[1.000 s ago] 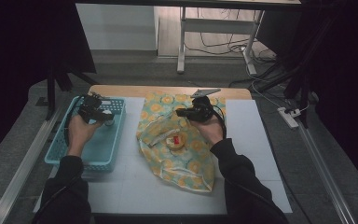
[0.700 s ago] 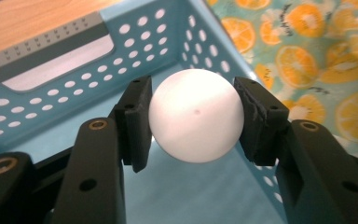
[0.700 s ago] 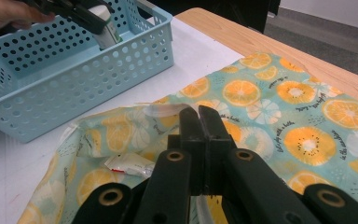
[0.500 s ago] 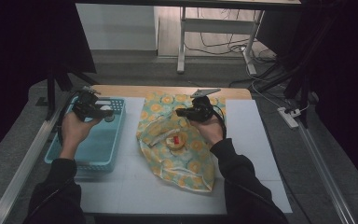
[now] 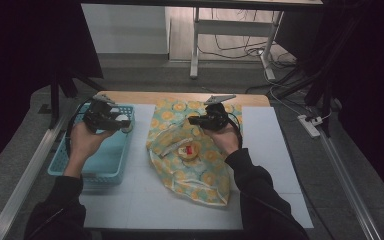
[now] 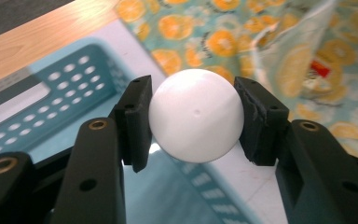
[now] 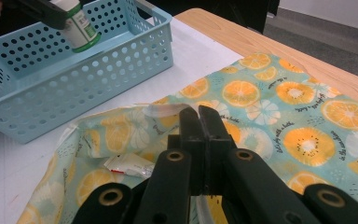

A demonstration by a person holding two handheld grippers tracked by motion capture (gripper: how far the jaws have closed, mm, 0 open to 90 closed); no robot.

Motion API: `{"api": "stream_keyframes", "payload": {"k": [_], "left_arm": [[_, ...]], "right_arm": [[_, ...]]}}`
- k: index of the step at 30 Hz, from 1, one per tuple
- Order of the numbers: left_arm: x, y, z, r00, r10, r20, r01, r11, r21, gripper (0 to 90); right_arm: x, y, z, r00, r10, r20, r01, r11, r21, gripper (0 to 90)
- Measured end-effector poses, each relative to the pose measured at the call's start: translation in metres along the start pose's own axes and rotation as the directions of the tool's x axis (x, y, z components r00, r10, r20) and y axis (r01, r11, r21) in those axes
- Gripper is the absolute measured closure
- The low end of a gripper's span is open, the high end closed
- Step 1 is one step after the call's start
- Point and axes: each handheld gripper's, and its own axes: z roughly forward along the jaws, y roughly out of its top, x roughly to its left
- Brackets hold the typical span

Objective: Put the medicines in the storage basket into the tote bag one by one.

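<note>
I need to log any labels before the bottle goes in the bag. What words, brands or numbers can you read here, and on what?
Fruit-print bag: small script lines between the orange slices, too blurred to read.
Bottle held in the left gripper over the blue basket: a green and white label, print too small to read.
White packet inside the bag: red marking, unreadable.
Round item in the bag: red label, unreadable.

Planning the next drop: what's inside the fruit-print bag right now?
Through the fruit-print bag's opening: a round item with a red label and a small white packet. Anything deeper is covered by fabric.
</note>
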Motion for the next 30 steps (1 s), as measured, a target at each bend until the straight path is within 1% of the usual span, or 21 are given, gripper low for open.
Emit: {"api": "stream_keyframes", "payload": {"k": [3,7,12,18,22,28,30], "left_arm": [[-0.01,0.004,-0.001,0.9995,0.019,0.026,-0.019,0.9997,-0.012,50.5],[-0.022,0.009,0.001,0.9971,0.048,0.06,-0.047,0.9986,-0.024,50.5],[-0.038,0.016,0.006,0.9913,0.08,0.104,-0.077,0.9965,-0.033,50.4],[-0.057,0.025,0.018,0.9813,0.128,0.143,-0.125,0.9917,-0.029,50.4],[-0.069,0.032,0.027,0.9731,0.161,0.164,-0.16,0.9869,-0.023,50.4],[-0.085,0.04,0.045,0.9611,0.192,0.198,-0.192,0.9811,-0.021,50.4],[-0.089,0.043,0.05,0.9584,0.198,0.205,-0.199,0.9799,-0.019,50.4]], "right_arm": [[0.0,0.0,0.0,1.0,0.0,0.001,0.0,1.0,0.0,90.0],[0.0,0.0,0.0,1.0,0.001,0.002,-0.001,1.0,-0.001,90.0],[0.0,0.0,0.0,1.0,0.001,0.003,-0.001,1.0,-0.002,90.0],[0.0,0.0,0.001,1.0,0.002,0.006,-0.002,1.0,-0.001,90.0],[0.0,0.0,0.0,1.0,-0.001,0.007,0.001,1.0,0.0,90.0],[-0.001,0.0,-0.001,0.9999,-0.001,0.012,0.001,1.0,-0.002,90.0],[-0.001,0.0,-0.001,0.9999,-0.001,0.012,0.002,1.0,-0.002,90.0]]}}
